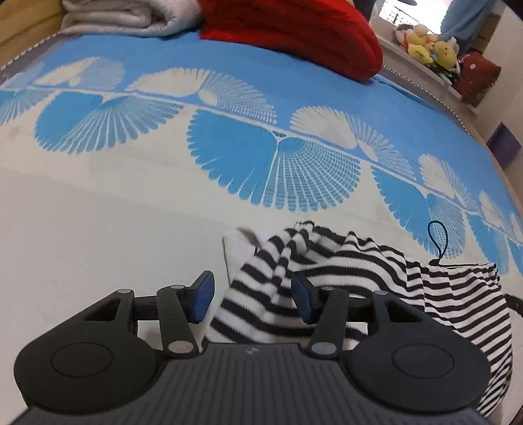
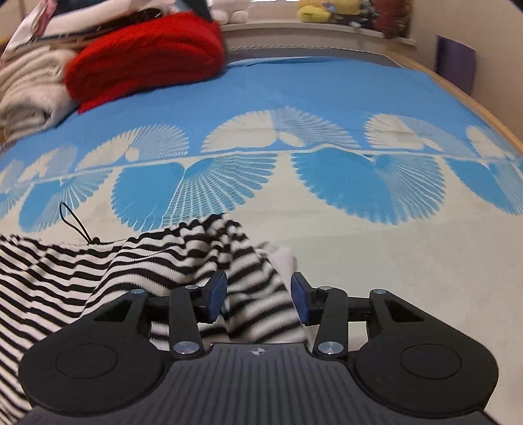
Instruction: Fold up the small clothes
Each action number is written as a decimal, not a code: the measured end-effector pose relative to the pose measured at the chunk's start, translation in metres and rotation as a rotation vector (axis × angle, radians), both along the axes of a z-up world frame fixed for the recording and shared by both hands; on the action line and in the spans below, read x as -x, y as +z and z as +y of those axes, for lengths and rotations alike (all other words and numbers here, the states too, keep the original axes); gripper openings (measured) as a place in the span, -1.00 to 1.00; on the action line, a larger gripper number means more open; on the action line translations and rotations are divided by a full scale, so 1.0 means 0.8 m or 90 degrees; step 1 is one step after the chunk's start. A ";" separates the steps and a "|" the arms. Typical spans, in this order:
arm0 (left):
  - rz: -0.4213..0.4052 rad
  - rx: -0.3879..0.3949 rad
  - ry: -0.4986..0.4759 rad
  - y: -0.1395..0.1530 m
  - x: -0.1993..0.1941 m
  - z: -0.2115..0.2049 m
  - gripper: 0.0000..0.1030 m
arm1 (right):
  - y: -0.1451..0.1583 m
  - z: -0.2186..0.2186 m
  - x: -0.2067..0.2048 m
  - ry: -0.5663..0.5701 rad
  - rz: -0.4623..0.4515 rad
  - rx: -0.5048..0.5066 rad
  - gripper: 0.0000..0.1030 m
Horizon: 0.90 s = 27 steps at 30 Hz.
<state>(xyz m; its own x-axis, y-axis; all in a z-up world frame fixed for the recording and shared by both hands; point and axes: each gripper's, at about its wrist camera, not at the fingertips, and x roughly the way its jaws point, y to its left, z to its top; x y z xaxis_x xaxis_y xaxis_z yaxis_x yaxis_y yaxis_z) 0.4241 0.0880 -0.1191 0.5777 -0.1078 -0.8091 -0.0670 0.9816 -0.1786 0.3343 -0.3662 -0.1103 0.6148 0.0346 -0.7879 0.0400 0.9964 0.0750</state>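
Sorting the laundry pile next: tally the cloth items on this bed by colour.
Black-and-white striped: 1, the striped garment in front of both grippers.
Red: 1, the folded red knit.
Off-white: 1, the folded pale blanket.
Total: 3, not counting the blue bedspread.

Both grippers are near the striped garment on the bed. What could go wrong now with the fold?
1. The striped garment lies bunched and wrinkled between the open right gripper, so a grasp may catch several layers at once.
2. The thin black loop at its edge could snag a finger.
3. The left gripper is also open, so nothing pins the cloth; it may slide on the bedsheet.
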 end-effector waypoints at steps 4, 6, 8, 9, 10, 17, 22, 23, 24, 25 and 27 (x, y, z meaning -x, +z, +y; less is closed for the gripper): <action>-0.009 -0.027 -0.016 -0.005 -0.016 -0.008 0.10 | -0.009 0.015 -0.022 0.029 -0.016 0.033 -0.15; -0.016 -0.034 -0.023 -0.007 -0.023 -0.012 0.08 | -0.012 0.017 -0.031 0.038 -0.018 0.035 -0.38; -0.014 -0.033 -0.038 -0.013 -0.032 -0.016 -0.59 | -0.016 0.018 -0.040 0.049 -0.011 0.030 -0.95; -0.005 -0.026 -0.055 -0.017 -0.036 -0.016 -0.90 | -0.014 0.018 -0.042 0.044 -0.022 0.037 -0.95; -0.013 -0.032 -0.060 -0.015 -0.038 -0.016 -0.93 | -0.009 0.018 -0.044 0.031 -0.045 0.049 -0.96; -0.028 -0.076 -0.044 -0.023 -0.054 -0.029 -0.81 | -0.017 0.024 -0.061 -0.001 -0.045 0.092 -0.95; -0.004 -0.088 -0.002 -0.021 -0.052 -0.022 -0.03 | -0.036 0.026 -0.058 0.013 0.030 0.123 -0.51; -0.017 -0.064 0.008 -0.011 -0.046 -0.014 -0.03 | -0.025 0.022 -0.053 0.000 0.015 0.118 -0.31; -0.027 -0.043 0.018 -0.001 -0.038 -0.006 -0.03 | -0.010 0.017 -0.043 -0.016 -0.008 0.106 -0.26; -0.038 -0.029 0.025 0.008 -0.031 -0.001 -0.03 | 0.003 0.012 -0.034 -0.026 -0.026 0.092 -0.25; -0.065 0.011 0.024 0.028 -0.009 0.011 -0.03 | 0.030 0.001 -0.011 -0.031 -0.059 0.047 -0.25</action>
<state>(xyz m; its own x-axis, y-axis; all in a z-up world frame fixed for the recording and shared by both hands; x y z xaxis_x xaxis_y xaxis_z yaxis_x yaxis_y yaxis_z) 0.4311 0.0968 -0.0964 0.6608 -0.0974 -0.7442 -0.0846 0.9756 -0.2028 0.3433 -0.3654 -0.0861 0.6851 -0.0537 -0.7265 0.0853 0.9963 0.0068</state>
